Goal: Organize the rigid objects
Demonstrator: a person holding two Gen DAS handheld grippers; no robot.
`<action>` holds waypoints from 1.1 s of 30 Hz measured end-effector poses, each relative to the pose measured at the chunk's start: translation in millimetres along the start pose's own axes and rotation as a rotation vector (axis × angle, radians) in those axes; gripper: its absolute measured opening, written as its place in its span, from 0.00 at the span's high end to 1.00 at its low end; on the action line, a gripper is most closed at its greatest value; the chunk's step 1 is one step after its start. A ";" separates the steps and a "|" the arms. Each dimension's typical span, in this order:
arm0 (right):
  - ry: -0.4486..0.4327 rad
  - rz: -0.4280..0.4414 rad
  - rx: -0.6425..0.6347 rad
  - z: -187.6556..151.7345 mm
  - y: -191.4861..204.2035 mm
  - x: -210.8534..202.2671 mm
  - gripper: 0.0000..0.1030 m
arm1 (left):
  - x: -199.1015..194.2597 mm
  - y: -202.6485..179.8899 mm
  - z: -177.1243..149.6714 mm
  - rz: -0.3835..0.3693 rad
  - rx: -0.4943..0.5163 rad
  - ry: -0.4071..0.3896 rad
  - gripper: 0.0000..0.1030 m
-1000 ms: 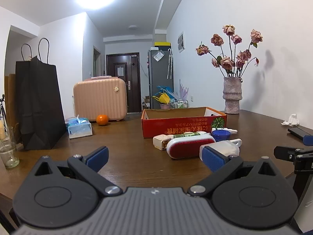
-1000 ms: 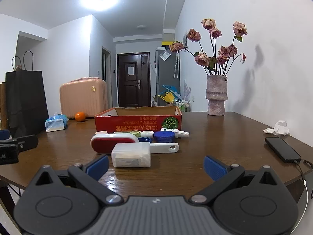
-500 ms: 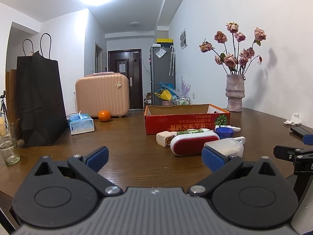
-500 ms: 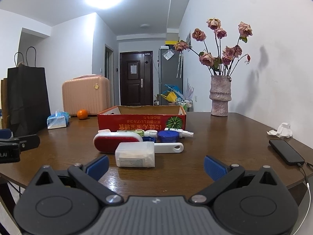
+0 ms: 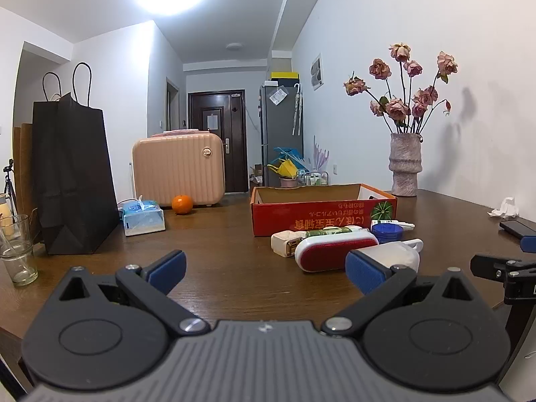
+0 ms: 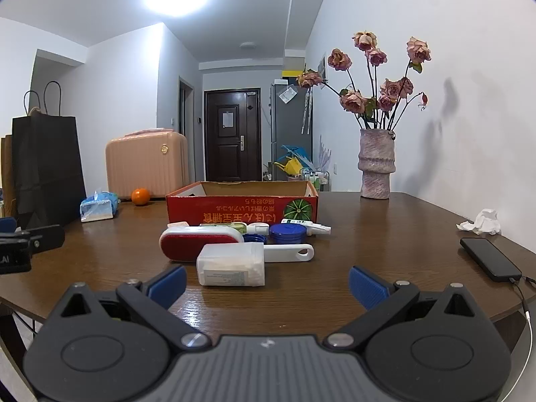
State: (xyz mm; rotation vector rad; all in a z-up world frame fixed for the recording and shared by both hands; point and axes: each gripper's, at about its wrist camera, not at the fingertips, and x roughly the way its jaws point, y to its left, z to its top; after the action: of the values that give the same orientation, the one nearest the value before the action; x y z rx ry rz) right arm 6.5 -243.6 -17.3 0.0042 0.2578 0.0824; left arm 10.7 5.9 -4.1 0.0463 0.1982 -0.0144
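White box [image 6: 231, 268] before right hand-held gripper [image 6: 267, 283]

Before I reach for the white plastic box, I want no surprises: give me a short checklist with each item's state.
1. Right claw open, nothing held: ok.
2. Left claw open, nothing held: ok.
3. White plastic box lies nearest the right claw, nothing between them: ok.
4. Box clear of the red lint brush: cannot tell; it overlaps the brush handle from here.
5. Red cardboard box has an open top: ok.
6. Phone off to the right of the path: ok.
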 end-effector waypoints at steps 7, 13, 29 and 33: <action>-0.008 0.003 -0.011 -0.1 2.0 -1.6 0.00 | 1.8 0.6 0.5 0.009 -0.004 0.010 0.00; -0.003 0.001 -0.001 -1.9 0.1 -0.5 0.00 | 4.1 -1.1 0.1 0.009 -0.002 0.015 0.00; 0.007 -0.001 -0.001 -1.9 1.2 2.1 0.00 | 7.4 -2.4 -3.1 0.016 0.002 0.020 0.00; 0.008 0.000 -0.003 -1.8 1.6 2.3 0.00 | 7.4 -2.6 -3.1 0.016 0.001 0.021 0.00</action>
State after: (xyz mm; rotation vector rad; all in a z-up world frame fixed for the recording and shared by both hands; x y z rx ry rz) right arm 8.1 -241.8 -19.6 0.0008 0.2652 0.0831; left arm 17.3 3.4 -8.7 0.0490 0.2184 0.0019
